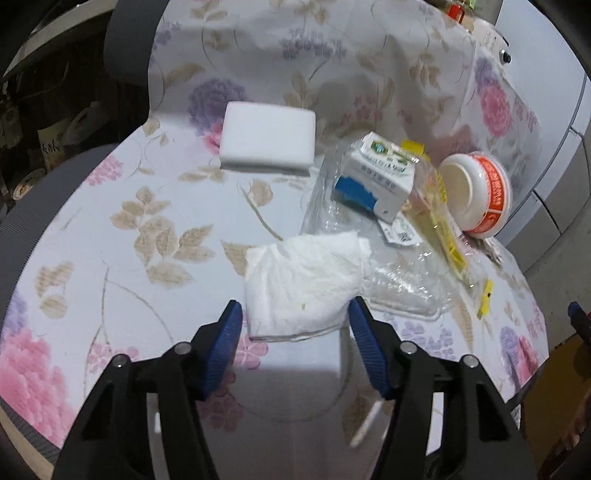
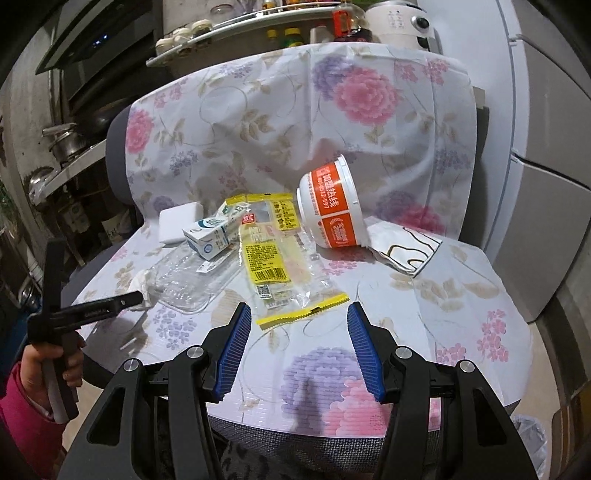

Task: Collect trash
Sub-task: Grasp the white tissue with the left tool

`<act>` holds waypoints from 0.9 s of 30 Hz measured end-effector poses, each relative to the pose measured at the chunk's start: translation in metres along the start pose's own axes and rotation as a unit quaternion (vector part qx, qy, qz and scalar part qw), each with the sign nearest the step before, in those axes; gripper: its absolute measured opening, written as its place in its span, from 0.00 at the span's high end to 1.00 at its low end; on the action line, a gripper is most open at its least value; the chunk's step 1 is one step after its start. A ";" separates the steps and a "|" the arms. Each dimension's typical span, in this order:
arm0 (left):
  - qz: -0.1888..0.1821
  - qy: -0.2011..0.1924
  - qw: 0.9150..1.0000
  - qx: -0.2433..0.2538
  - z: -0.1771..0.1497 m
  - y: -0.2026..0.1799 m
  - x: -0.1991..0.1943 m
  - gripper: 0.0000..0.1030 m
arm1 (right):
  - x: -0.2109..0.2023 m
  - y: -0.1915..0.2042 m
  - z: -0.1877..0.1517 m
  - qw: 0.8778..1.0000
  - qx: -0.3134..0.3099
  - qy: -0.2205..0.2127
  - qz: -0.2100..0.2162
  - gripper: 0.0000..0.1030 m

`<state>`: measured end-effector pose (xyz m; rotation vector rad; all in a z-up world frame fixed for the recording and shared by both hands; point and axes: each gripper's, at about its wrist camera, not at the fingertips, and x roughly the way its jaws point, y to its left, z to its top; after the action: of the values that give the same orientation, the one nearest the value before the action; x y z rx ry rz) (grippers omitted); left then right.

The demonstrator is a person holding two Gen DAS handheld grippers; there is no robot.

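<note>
Trash is strewn over the cloth-covered chair seat: the tissue lies near its left edge, bracketed by the left gripper, jaws released, seemingly lined up to pinch it. The right gripper, also released and empty, hovers by the front edge just short of the yellow wrapper, with the carton and cup beyond.

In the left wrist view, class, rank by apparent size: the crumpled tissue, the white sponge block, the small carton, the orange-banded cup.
1. crumpled tissue, though nearest the camera
2. white sponge block
3. small carton and orange-banded cup: too alike to rank

Floral cloth over grey chair, cluttered kitchen shelves behind
</note>
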<state>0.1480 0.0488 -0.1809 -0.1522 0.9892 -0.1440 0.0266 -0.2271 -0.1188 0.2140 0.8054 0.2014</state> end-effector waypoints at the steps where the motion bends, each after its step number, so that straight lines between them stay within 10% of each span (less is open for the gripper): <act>1: 0.002 -0.003 1.000 0.004 0.000 -0.001 0.000 0.48 | 0.000 0.000 0.000 1.000 -0.001 0.000 -0.001 0.46; 8: 0.017 -0.015 0.999 0.047 -0.003 -0.012 -0.004 0.95 | 0.000 0.000 0.000 1.000 -0.002 0.001 -0.002 0.46; 27: -0.004 -0.070 0.996 0.064 0.012 -0.046 -0.065 0.97 | 0.068 0.032 0.014 0.997 -0.060 0.041 0.014 0.38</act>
<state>0.1206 0.0172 -0.1121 -0.0491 0.8376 -0.2012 0.0796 -0.1808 -0.1476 0.1042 0.8688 0.2861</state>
